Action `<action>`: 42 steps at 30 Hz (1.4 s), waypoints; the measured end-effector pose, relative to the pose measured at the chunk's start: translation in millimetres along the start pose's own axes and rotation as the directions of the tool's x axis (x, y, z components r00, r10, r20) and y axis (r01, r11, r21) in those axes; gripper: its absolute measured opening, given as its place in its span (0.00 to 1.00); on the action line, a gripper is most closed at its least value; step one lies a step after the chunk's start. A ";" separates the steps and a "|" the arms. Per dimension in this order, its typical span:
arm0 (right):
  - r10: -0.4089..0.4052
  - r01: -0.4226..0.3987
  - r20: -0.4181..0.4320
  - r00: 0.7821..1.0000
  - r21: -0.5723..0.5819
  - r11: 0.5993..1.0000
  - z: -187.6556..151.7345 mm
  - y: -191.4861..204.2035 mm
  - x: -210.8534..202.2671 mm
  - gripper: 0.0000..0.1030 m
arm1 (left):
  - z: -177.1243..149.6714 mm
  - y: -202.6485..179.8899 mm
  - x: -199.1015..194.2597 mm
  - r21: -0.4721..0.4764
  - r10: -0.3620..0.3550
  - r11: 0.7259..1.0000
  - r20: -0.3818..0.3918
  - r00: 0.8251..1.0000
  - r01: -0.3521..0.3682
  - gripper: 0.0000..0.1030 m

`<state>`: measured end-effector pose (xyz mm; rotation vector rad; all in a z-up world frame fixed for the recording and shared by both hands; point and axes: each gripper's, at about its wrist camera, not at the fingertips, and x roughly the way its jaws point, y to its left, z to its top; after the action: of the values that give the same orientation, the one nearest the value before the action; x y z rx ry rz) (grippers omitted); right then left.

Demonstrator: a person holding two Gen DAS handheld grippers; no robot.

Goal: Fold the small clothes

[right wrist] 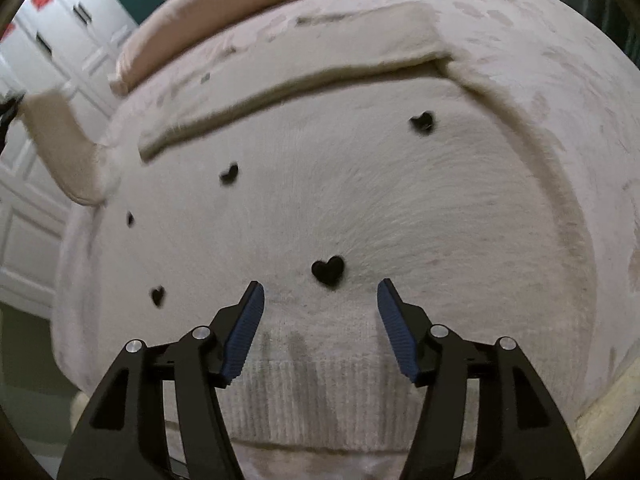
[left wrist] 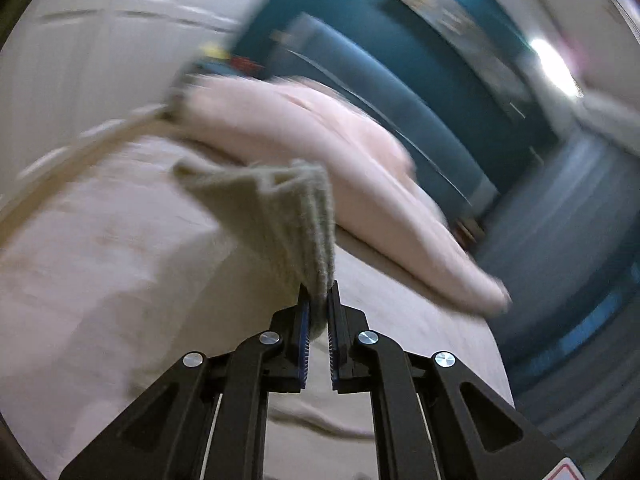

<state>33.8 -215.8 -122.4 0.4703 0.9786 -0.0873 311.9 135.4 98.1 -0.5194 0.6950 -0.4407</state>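
Observation:
A cream knit sweater (right wrist: 360, 208) with small black hearts lies flat on the pale bed cover, ribbed hem nearest me. One sleeve (right wrist: 288, 92) is folded across its top. My right gripper (right wrist: 320, 288) is open just above the hem, empty. My left gripper (left wrist: 319, 294) is shut on the ribbed cuff of the other sleeve (left wrist: 276, 204) and holds it lifted above the bed. That lifted sleeve shows at the left edge of the right wrist view (right wrist: 60, 148).
A pink pillow or folded blanket (left wrist: 340, 148) lies at the head of the bed, also seen in the right wrist view (right wrist: 200, 20). White cabinet doors (right wrist: 48, 60) stand to the left. A teal wall (left wrist: 400, 40) is behind.

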 end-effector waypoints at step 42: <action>0.135 -0.100 0.355 0.925 -0.114 0.988 241.1 2.5 -16.5 0.02 | -109.7 79.9 101.0 -0.315 0.279 0.896 -0.147 0.949 -0.313 0.05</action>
<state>212.7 -317.4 4.4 0.4073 0.5874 -0.0180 321.5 110.7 -69.0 -0.7024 0.9367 -0.0570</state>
